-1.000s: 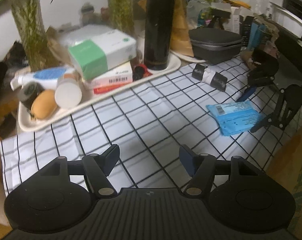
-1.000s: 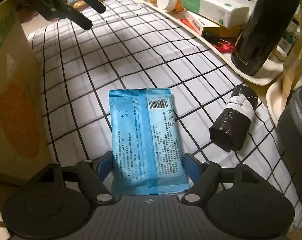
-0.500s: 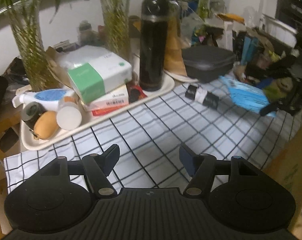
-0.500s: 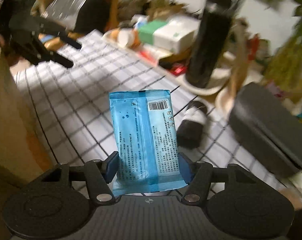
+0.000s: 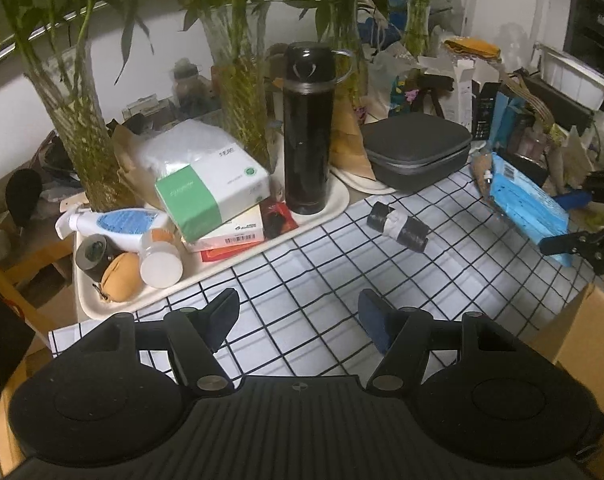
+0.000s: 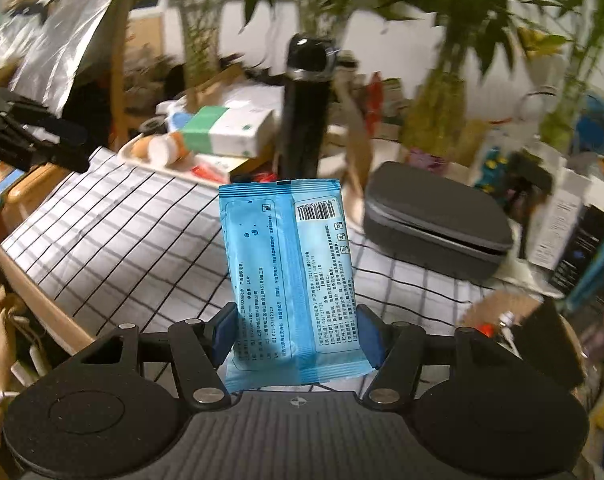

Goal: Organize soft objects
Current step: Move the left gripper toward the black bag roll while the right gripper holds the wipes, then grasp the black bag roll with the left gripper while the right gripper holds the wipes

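Observation:
My right gripper [image 6: 298, 332] is shut on a blue wet-wipe packet [image 6: 290, 276] and holds it upright, well above the checked tablecloth [image 6: 114, 232]. The packet also shows in the left wrist view [image 5: 525, 208] at the far right, clamped by the right gripper [image 5: 569, 220]. My left gripper [image 5: 298, 320] is open and empty, low over the cloth's near edge [image 5: 309, 280]. A black-and-white roll [image 5: 397, 226] lies on the cloth.
A cream tray [image 5: 337, 204] holds a green-and-white tissue pack [image 5: 212, 190], a black flask [image 5: 307, 128], a spray bottle and small jars. A grey zip case [image 5: 417, 152] sits behind. A cardboard box [image 5: 581, 344] stands at the right edge. Plant vases line the back.
My right gripper closed on the blue packet and lifted it off the cloth, up and toward the back right. The left gripper drew back and rose a little, staying open.

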A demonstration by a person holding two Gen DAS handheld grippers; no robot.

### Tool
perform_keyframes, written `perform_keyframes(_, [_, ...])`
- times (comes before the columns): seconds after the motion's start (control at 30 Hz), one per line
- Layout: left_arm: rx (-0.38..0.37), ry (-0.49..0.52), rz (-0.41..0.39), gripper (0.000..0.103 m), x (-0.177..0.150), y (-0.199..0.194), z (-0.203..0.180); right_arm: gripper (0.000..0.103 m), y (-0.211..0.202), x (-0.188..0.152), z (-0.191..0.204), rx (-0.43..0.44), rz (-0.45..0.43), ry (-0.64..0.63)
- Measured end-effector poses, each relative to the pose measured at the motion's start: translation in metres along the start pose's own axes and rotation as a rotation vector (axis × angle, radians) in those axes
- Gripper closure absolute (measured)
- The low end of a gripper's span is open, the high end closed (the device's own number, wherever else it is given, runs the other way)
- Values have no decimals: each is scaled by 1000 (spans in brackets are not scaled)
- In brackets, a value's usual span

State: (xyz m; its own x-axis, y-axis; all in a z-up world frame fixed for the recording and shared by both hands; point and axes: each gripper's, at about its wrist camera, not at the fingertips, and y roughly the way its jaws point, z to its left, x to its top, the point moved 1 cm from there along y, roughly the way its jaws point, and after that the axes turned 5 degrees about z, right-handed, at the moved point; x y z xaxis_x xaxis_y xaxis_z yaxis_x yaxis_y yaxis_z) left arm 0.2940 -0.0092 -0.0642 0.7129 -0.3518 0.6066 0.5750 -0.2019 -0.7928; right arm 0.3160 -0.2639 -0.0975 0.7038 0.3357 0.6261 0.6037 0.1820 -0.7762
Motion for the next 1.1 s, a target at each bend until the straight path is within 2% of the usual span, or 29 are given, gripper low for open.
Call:
perform_keyframes(0.2, [8,12,46,38,21,5,-22,38,-16,-11,-1,-45,-6,79])
perform_keyframes(0.53, [-34,-42,132,38,48,36,-48,38,-35,-27,3,-114,-16,150])
perform_keyframes(0.73, [-80,-134,208,38,67,65,-54,38,-45,-33,1,-148,-33,208])
perform_keyframes(1.1, [-124,-312,329,38,92,130,-62,38,-41,-43,-9,-186,20,281])
